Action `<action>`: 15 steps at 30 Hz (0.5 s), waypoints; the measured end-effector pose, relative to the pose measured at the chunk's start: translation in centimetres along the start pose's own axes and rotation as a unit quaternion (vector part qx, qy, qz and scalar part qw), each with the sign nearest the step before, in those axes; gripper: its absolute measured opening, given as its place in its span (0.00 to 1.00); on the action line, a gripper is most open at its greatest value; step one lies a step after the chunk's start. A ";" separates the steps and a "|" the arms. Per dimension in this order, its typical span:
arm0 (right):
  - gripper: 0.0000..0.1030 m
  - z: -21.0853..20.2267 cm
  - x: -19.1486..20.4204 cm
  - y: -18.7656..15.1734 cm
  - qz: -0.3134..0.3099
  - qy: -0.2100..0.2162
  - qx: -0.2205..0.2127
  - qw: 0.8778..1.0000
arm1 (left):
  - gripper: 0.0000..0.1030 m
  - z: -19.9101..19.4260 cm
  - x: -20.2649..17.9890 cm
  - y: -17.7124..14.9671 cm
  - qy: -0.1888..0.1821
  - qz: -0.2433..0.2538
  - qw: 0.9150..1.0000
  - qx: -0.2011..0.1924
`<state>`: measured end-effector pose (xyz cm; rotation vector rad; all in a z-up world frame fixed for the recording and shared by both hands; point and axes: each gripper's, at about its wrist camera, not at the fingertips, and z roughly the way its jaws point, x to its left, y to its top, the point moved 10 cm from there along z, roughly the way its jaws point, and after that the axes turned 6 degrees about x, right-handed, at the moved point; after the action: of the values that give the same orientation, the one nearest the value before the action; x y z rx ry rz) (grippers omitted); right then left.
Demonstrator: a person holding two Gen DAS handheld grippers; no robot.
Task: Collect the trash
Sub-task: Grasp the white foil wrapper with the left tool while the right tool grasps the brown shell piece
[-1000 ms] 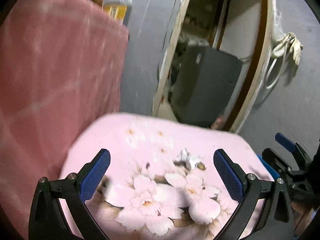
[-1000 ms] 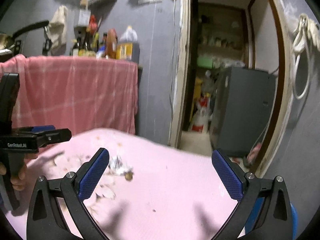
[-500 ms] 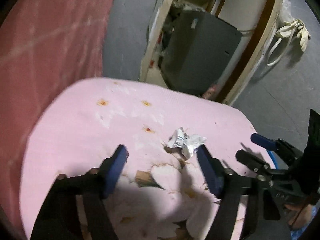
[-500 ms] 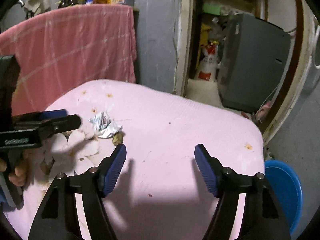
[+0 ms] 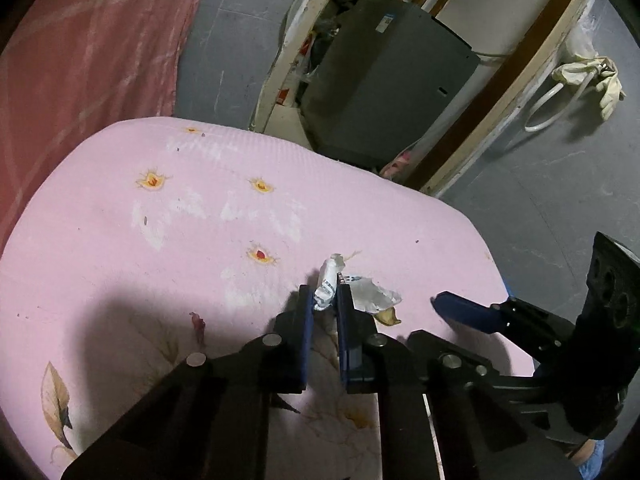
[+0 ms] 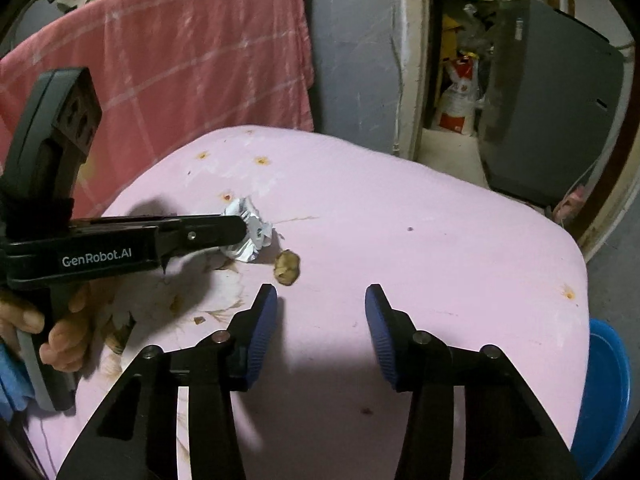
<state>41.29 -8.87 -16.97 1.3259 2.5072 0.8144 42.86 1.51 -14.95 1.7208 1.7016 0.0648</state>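
A crumpled white and silver wrapper (image 5: 334, 268) lies on the pink flowered tablecloth (image 5: 140, 260). My left gripper (image 5: 325, 300) is shut on the wrapper's left end; the rest of the wrapper spreads to the right of the pads. From the right wrist view, the left gripper (image 6: 240, 227) comes in from the left onto the wrapper (image 6: 256, 236), held by a hand (image 6: 60, 340). A small brown scrap (image 6: 287, 267) lies just right of the wrapper. My right gripper (image 6: 322, 300) hovers behind the scrap, its jaws closing with nothing between them.
A red checked cloth (image 6: 180, 60) hangs behind the table at the left. A doorway with a grey appliance (image 6: 548, 100) is at the back right. A blue tub (image 6: 608, 380) stands on the floor past the table's right edge.
Both grippers tilted down toward the table and moved closer to the trash. The left jaws went from wide open to shut on the wrapper. The right jaws narrowed.
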 end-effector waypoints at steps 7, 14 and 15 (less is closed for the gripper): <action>0.41 1.5 0.3 1.1 -0.008 -0.004 0.019 1.000 | 0.06 -1.3 1.9 0.5 0.021 -0.044 0.998 -0.033; 0.26 2.4 0.3 1.5 0.003 0.022 0.034 0.999 | 0.06 -1.4 2.2 0.6 0.022 -0.052 0.998 -0.030; 0.21 2.4 0.4 1.6 0.002 0.025 0.035 0.999 | 0.06 -1.5 2.3 0.6 0.023 -0.052 0.998 -0.030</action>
<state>43.19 -6.93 -18.09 1.3499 2.5932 0.7773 42.92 4.27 -14.56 1.5954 1.8016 0.1066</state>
